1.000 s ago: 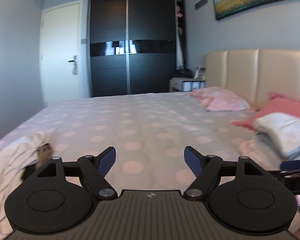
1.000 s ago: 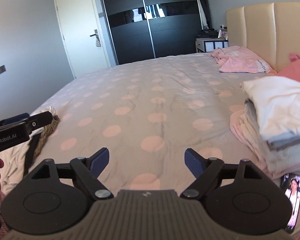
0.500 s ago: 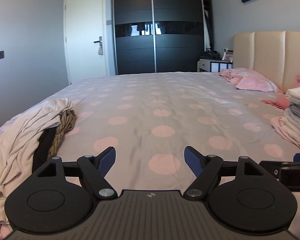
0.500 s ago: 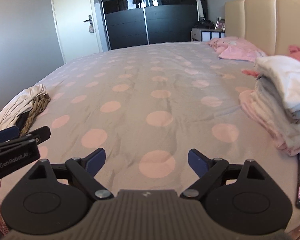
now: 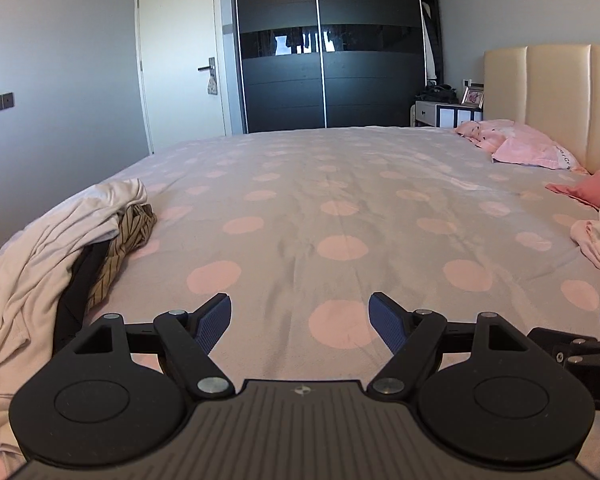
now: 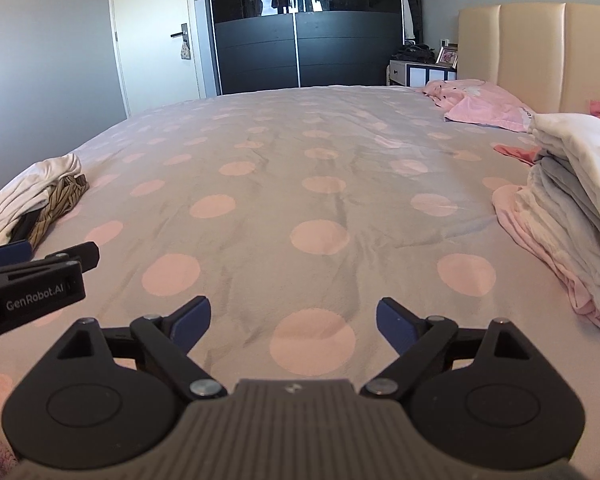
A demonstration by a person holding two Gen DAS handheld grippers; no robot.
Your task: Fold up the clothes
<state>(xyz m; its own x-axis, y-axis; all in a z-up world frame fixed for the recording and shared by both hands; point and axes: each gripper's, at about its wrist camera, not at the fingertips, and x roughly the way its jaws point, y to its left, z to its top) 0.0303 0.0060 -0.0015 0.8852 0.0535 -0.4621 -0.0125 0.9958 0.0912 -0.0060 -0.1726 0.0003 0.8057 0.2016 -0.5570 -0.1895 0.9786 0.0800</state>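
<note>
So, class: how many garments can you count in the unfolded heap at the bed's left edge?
3: a cream top on the outside, a striped garment beside it, and a black one underneath. More may be hidden.

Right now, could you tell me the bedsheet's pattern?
Grey bedsheet with pink polka dots, clearest in the right wrist view.

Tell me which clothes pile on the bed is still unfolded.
The heap at the bed's left edge: a crumpled white garment over a striped one and something dark. The stack on the right is neatly folded in flat layers, white on top.
</note>
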